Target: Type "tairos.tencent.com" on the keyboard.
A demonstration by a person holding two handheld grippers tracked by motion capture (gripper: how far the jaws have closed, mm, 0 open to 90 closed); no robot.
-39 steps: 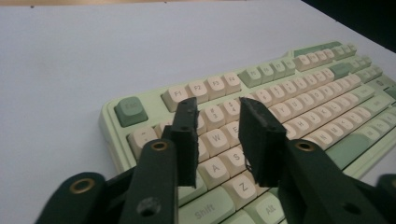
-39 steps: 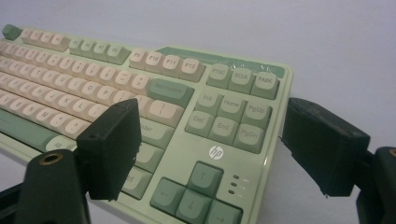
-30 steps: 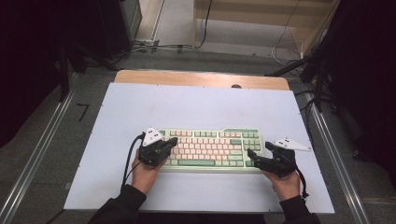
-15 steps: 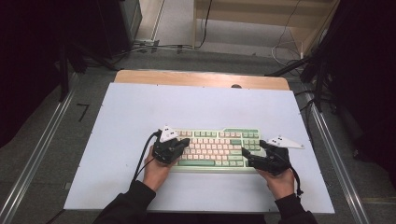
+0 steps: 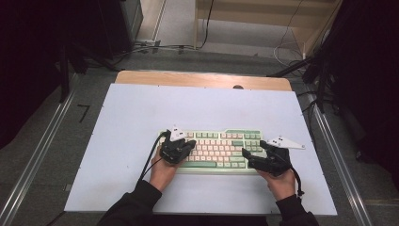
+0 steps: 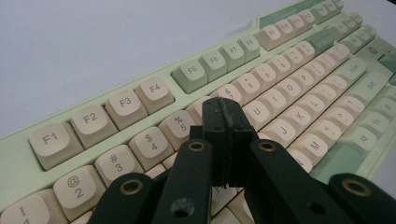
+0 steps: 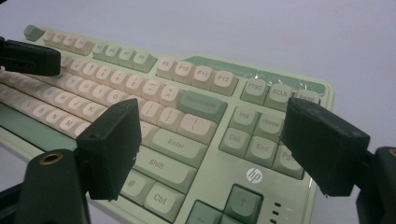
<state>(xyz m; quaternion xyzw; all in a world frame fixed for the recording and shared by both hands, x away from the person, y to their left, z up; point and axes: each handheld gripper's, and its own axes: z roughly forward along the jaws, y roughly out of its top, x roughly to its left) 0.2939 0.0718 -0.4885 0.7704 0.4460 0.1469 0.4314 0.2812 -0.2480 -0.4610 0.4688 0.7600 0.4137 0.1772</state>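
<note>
A pale green keyboard [image 5: 219,146] with cream keys lies on the white table top [image 5: 141,113], near the front edge. My left gripper [image 5: 189,144] is over the keyboard's left part with its jaws pressed together and nothing between them. In the left gripper view the gripper [image 6: 224,116] has its tips just above the number row of the keyboard [image 6: 299,79]. My right gripper [image 5: 248,159] hovers at the keyboard's right end. The right gripper view shows this gripper [image 7: 212,135] open wide, its pads [image 7: 112,144] straddling the Enter and Shift keys of the keyboard [image 7: 196,60] without touching it.
A wooden strip [image 5: 202,79] borders the table's far edge, with a small dark hole [image 5: 237,86] there. Metal rails [image 5: 37,155] run along both sides. Cables [image 5: 155,47] lie on the floor behind. Bare white surface spreads left of and behind the keyboard.
My left hand has slid to the right, from the keyboard's left edge to over its keys. The right hand has shifted slightly left. The keyboard has stayed put.
</note>
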